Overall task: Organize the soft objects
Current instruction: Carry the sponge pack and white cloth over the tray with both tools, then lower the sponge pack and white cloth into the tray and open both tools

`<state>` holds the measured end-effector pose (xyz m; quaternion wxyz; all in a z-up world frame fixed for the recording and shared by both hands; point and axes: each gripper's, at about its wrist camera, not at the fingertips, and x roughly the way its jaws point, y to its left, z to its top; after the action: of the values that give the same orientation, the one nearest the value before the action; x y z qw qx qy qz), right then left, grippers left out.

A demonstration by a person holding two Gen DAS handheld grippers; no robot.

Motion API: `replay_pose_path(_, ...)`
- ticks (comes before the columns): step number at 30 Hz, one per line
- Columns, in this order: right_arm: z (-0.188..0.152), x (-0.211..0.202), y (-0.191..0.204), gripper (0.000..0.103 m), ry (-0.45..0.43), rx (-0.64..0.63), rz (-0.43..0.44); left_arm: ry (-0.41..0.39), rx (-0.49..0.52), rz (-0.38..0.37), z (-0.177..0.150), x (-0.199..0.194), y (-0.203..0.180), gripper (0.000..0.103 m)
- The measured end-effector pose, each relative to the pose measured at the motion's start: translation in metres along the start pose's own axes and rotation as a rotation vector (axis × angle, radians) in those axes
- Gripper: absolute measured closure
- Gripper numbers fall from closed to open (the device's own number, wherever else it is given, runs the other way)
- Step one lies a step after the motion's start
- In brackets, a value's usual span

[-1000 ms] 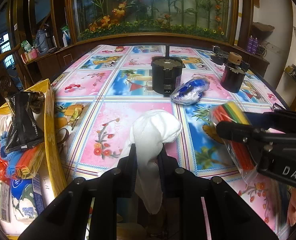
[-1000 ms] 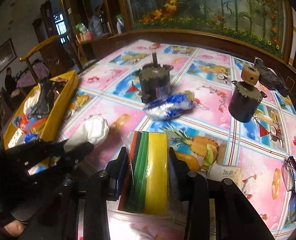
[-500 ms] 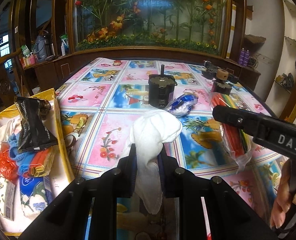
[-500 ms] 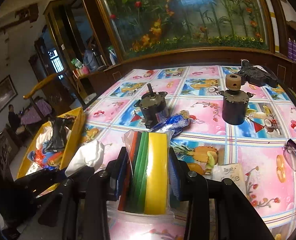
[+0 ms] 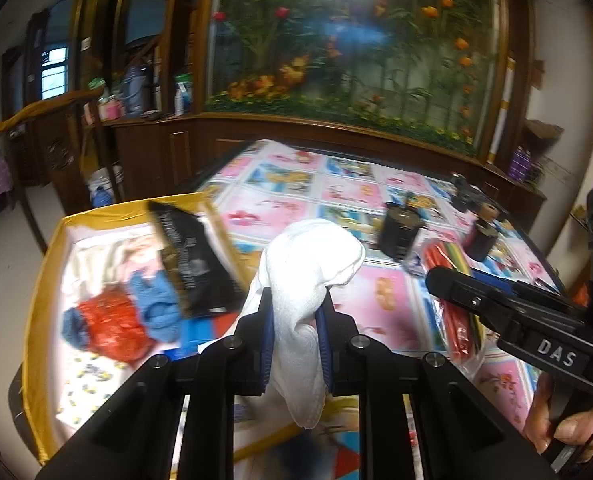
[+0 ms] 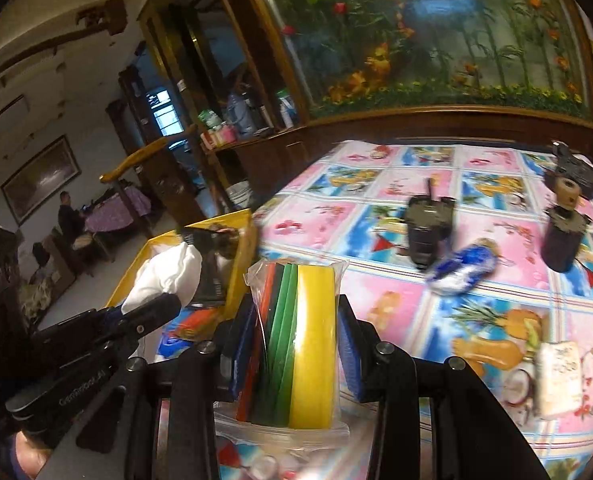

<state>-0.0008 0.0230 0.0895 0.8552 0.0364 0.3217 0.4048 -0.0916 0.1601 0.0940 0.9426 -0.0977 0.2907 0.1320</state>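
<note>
"DAS" on right gripper [image 5: 448,280] body.

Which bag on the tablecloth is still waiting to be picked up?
On the patterned tablecloth, find the two dark cylindrical motors. The blue-and-white crinkled bag lies just in front of the nearer one, the only soft, shiny thing among hard parts.

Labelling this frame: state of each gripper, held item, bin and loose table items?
left hand-held gripper: shut on white cloth
right hand-held gripper: shut on bagged sponge pack
yellow bin: open, holds soft items
blue-white packet: lying on table
two dark cylinders: upright on table
</note>
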Motion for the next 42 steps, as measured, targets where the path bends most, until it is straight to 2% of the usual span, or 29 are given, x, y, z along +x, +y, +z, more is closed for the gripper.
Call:
replay_pose_path(8, 0.008, 0.043, 0.078, 0.061, 0.046, -0.108, 0.068, 0.01, -0.129, 0.132, 0.003, -0.004, 0.083, 0.084)
replay_pose_path(14, 0.007, 0.077, 0.117, 0.061, 0.099, -0.137, 0.094, 0.045, -0.201, 0.18, -0.003, 0.001, 0.126, 0.084)
replay_pose_path(20, 0.004, 0.108, 0.137, 0.061, 0.136, -0.147, 0.094, 0.087, -0.216, 0.202, -0.011, 0.01, 0.141, 0.084)
replay_pose_path(26, -0.004, 0.128, 0.136, 0.061, 0.184, -0.14, 0.086, 0.114, -0.221, 0.204, -0.018, 0.019, 0.145, 0.084)
replay_pose_path(40, -0.014, 0.138, 0.132, 0.059, 0.205, -0.163, 0.101, 0.117, -0.218, 0.213, -0.017, 0.021, 0.143, 0.083)
replay_pose_path(42, -0.015, 0.137, 0.134, 0.055, 0.207, -0.176, 0.103, 0.119, -0.22, 0.211, -0.017, 0.022, 0.144, 0.081)
